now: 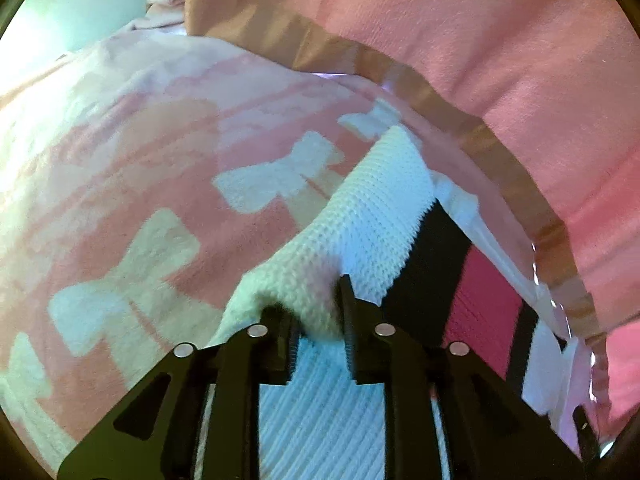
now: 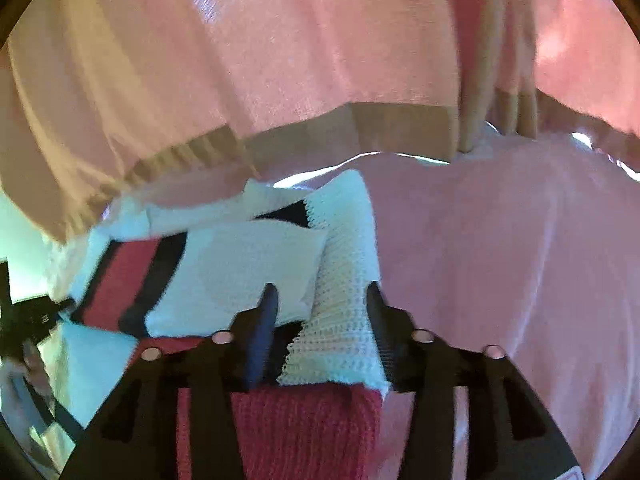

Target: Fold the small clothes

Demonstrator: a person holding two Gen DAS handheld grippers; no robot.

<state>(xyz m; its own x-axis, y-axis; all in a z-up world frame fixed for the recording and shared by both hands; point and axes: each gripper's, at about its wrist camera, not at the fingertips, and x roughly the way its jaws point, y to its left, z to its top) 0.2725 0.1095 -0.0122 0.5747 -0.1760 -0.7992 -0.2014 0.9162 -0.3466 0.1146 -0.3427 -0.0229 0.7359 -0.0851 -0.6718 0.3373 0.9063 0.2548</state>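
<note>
Knit sweater (image 1: 372,208), white with red and black bands: soft, light, limp, stretchy, lying on the pink bow-print blanket (image 1: 160,200), best pinched at a doubled edge; left tool (image 1: 318,320) clamps a white fold, right tool (image 2: 320,320) stands parted astride the ribbed sleeve (image 2: 344,280); no containers seen.

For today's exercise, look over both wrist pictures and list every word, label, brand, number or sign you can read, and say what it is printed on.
None: no readable text shows in either view.
The knitted garment shows only white, black and red bands, no label.
The pink blanket bears white bow shapes, a pattern and not writing.
The pink curtain is plain.
The left tongs and right tongs show no marking.
</note>
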